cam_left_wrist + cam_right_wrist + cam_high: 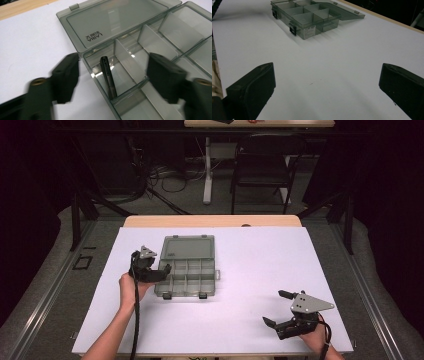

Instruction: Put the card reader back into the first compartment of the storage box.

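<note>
A smoky clear compartment box [210, 279] lies open on the white table, its lid [189, 247] folded flat behind it. In the left gripper view a dark metal rod [108, 75] leans inside the box's [130, 62] corner compartment. My left gripper [115, 67] hovers over that corner, jaws wide apart on either side of the compartment, pads touching nothing. In the high view my left gripper [159, 271] sits at the box's left end. My right gripper [276, 308] rests open near the table's front right, above bare table [325, 82]. The box [308, 31] lies far ahead of it.
The white sheet [260, 260] covers the table, with a wooden edge [210, 221] at the back. Beyond it stand a black chair [262, 165] and a white desk leg [207, 170], with cables on the floor.
</note>
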{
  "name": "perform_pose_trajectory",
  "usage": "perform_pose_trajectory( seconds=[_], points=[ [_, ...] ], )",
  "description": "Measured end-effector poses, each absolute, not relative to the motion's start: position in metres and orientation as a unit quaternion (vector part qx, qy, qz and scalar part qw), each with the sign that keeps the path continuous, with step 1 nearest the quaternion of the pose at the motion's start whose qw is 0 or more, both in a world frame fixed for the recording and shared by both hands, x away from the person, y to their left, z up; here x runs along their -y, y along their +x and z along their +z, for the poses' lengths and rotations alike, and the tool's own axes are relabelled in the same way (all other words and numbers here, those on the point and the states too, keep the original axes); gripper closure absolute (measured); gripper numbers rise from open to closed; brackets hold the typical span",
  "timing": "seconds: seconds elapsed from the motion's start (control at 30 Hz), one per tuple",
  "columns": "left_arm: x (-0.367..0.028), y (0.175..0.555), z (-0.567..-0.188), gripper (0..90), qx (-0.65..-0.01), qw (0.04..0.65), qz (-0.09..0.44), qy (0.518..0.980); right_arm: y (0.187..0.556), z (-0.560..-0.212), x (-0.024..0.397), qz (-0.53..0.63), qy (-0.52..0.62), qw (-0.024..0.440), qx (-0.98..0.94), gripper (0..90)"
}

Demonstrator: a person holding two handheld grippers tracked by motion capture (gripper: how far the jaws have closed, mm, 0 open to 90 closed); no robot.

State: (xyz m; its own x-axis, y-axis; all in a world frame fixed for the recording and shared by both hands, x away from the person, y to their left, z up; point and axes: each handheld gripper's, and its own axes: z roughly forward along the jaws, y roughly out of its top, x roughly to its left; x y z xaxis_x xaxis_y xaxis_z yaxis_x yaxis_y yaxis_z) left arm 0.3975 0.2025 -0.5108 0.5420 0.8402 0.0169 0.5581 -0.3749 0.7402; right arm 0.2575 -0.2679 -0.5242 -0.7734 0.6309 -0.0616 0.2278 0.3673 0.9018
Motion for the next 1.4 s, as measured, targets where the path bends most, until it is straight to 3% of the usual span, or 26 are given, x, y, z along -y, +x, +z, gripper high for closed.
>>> perform_pose_trajectory(
  seconds=[0.3,0.8,1.4],
  points=[
    [-0.207,0.386,-0.501,0.1,-0.412,0.375,0.194,0.808,0.258,-0.524,0.268,0.493,0.270,0.202,-0.802,0.2],
    [-0.221,0.354,-0.486,0.0,-0.392,0.437,0.204,0.783,0.258,-0.523,0.269,0.496,0.280,0.202,-0.797,0.0],
    [-0.222,0.310,-0.490,0.0,-0.374,0.452,0.224,0.778,0.257,-0.524,0.268,0.494,0.277,0.197,-0.800,0.0]
  ],
)
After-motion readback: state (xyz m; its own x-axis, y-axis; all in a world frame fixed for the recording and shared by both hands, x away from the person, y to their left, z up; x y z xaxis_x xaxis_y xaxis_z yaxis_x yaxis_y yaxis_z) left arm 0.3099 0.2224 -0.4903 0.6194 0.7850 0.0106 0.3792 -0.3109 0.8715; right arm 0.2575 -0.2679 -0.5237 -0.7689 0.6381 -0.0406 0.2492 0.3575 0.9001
